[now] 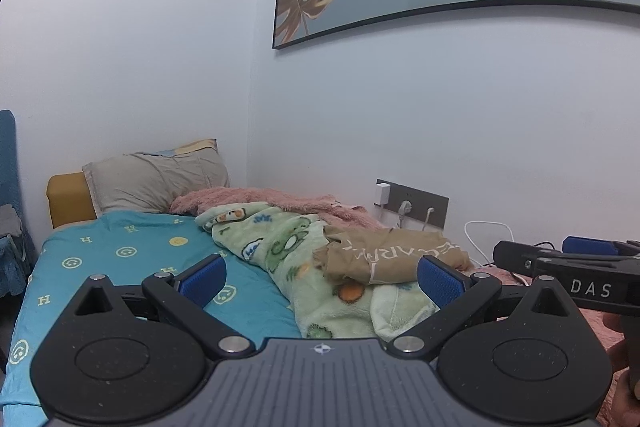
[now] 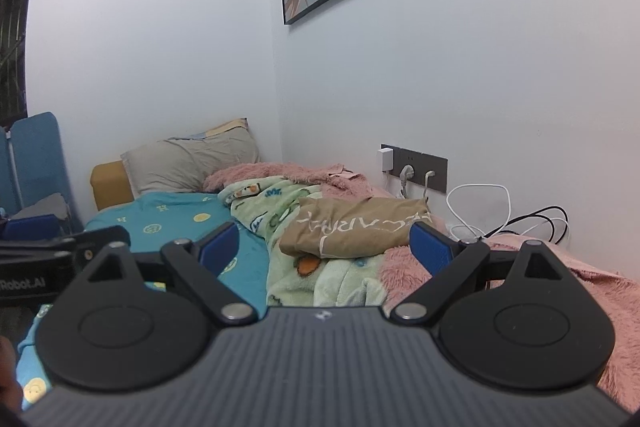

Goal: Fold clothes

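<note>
A tan garment with white lettering (image 1: 392,259) lies crumpled on a green cartoon-print blanket (image 1: 288,247) on the bed. It also shows in the right wrist view (image 2: 356,233). My left gripper (image 1: 322,281) is open and empty, held above the bed a short way before the garment. My right gripper (image 2: 326,249) is open and empty, also short of the garment. The right gripper shows at the right edge of the left wrist view (image 1: 568,259). The left gripper's body shows at the left edge of the right wrist view (image 2: 52,259).
The bed has a teal smiley-print sheet (image 1: 120,267), a grey pillow (image 1: 156,179) at its head and a pink fluffy blanket (image 2: 500,267) along the wall. A wall socket strip with plugs and loose cables (image 2: 500,211) is by the bed. A blue chair (image 2: 36,163) stands left.
</note>
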Motion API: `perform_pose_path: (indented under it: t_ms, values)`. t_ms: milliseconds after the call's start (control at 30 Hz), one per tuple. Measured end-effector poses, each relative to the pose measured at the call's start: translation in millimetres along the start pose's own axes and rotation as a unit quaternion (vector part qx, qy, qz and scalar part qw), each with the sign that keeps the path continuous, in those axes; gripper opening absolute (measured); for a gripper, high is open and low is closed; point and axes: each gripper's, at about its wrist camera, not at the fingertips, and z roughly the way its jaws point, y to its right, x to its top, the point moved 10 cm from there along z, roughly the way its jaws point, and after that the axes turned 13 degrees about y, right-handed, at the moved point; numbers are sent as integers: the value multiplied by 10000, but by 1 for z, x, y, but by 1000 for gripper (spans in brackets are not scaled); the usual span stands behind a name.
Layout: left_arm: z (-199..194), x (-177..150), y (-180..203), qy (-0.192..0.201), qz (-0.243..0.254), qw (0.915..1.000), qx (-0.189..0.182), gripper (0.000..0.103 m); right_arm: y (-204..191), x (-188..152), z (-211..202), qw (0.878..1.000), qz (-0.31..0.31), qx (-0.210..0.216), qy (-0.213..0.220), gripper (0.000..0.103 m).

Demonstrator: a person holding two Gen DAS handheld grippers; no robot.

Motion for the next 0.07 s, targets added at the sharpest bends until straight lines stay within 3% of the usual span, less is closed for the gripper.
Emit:
perform_pose_path:
  t_ms: [67]
  values:
    - [-2,1,1,33,-22,10000,-23,103,-1,-2,-2,10000,-1,5,-25,94]
